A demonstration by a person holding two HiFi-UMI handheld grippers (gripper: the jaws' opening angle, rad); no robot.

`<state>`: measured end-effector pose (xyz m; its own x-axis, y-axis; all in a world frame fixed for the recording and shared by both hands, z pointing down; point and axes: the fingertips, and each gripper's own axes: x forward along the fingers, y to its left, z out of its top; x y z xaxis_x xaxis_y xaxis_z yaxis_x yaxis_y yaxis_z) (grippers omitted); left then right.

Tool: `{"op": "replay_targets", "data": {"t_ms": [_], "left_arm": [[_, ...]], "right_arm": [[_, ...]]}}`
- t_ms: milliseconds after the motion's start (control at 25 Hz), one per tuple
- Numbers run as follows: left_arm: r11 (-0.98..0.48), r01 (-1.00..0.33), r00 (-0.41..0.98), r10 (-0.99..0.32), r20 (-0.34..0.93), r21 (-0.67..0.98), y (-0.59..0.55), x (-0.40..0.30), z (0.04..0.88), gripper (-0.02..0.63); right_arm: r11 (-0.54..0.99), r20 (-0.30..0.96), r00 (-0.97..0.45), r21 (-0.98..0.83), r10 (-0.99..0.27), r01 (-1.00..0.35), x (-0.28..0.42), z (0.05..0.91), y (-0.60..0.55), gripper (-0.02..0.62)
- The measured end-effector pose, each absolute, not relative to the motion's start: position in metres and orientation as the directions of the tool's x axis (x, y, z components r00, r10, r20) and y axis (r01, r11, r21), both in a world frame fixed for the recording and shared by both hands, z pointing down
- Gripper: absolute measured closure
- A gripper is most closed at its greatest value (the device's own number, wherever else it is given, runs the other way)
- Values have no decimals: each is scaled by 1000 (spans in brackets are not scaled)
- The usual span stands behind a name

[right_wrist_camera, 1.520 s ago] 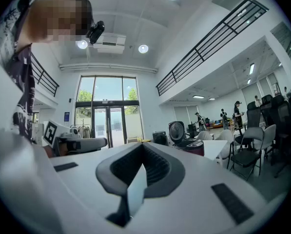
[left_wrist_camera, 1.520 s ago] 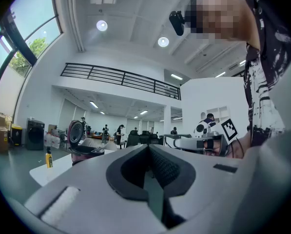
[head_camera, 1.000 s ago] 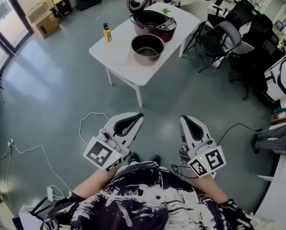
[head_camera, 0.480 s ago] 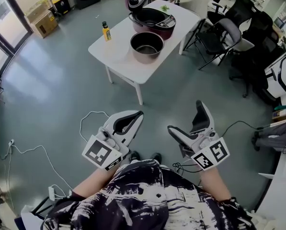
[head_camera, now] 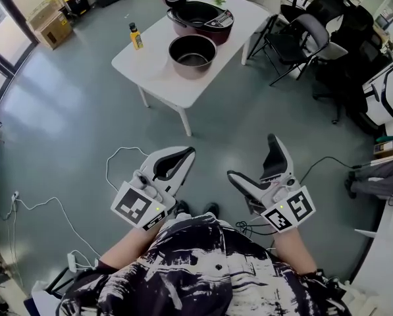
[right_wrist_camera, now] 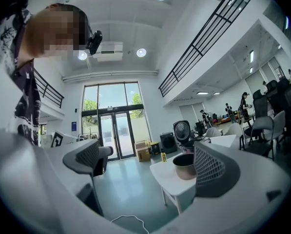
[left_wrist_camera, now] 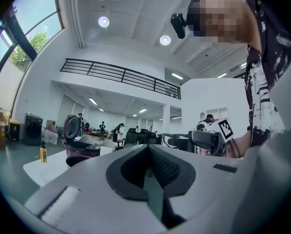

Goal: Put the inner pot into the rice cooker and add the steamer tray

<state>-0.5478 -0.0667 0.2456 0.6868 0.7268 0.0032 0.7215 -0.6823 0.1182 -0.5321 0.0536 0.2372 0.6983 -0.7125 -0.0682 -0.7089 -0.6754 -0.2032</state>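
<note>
Since a moment ago the right gripper (head_camera: 251,155) has gone from jaws together to jaws spread wide, with nothing between them. Over the same time the white table (head_camera: 150,68) has slid a little higher in the head view.

The left gripper (head_camera: 189,151) has its jaws pressed together and holds nothing. Both grippers point level, out over the bare floor.

The inner pot (head_camera: 192,55) stands on the table with its open side up, on the near side of the rice cooker (head_camera: 201,18). The cooker's lid is tipped up, so its hole is ready. The pot and the cooker are just beside each other; from this far off it is hard to say if they touch. A yellow bottle (head_camera: 136,37) stands at the table's left edge. I cannot pick out the steamer tray.

The pot is well away from both grippers, far ahead across the floor. It lies almost straight ahead of the left gripper and off to the left of the right one, so the left looks a bit nearer. The pot is round, so I think either side will do for a grab once the person walks up
</note>
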Motion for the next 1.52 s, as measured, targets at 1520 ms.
{"op": "replay_targets", "data": {"t_ms": [1520], "left_arm": [[-475, 873, 475, 879, 21, 116, 146, -201, 269, 601]], "right_arm": [[-827, -32, 845, -186, -535, -531, -220, 258, 258, 41]]}}
